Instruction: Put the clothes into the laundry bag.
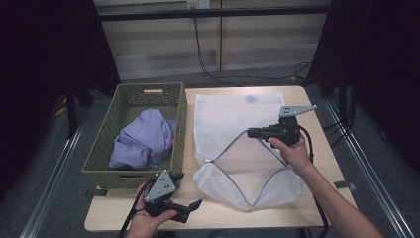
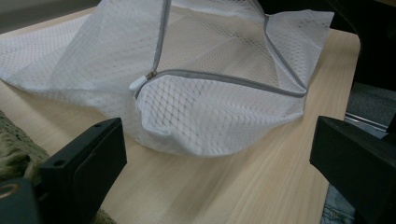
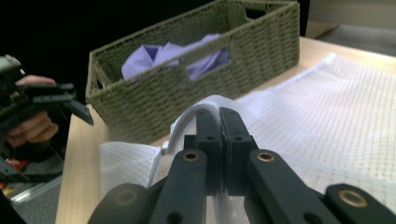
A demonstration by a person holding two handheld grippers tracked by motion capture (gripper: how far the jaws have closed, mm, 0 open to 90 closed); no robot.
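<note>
A white mesh laundry bag (image 1: 233, 116) lies on the wooden table (image 1: 317, 163), its grey zipper (image 2: 224, 78) undone and the mouth gaping. My right gripper (image 1: 249, 132) is shut on the bag's upper zipper edge (image 3: 198, 109) and holds it raised off the table. My left gripper (image 1: 187, 192) is open near the table's front left edge with nothing between its fingers, and it faces the bag's mouth (image 2: 210, 116). A crumpled purple garment (image 1: 143, 141) lies in the woven green basket (image 1: 101, 158) to the left of the bag.
The basket (image 3: 252, 46) stands along the table's left side, close against the bag. The left hand and its gripper (image 3: 70, 100) are at the basket's near end. Dark curtains stand at both sides, and cables run over the floor behind the table.
</note>
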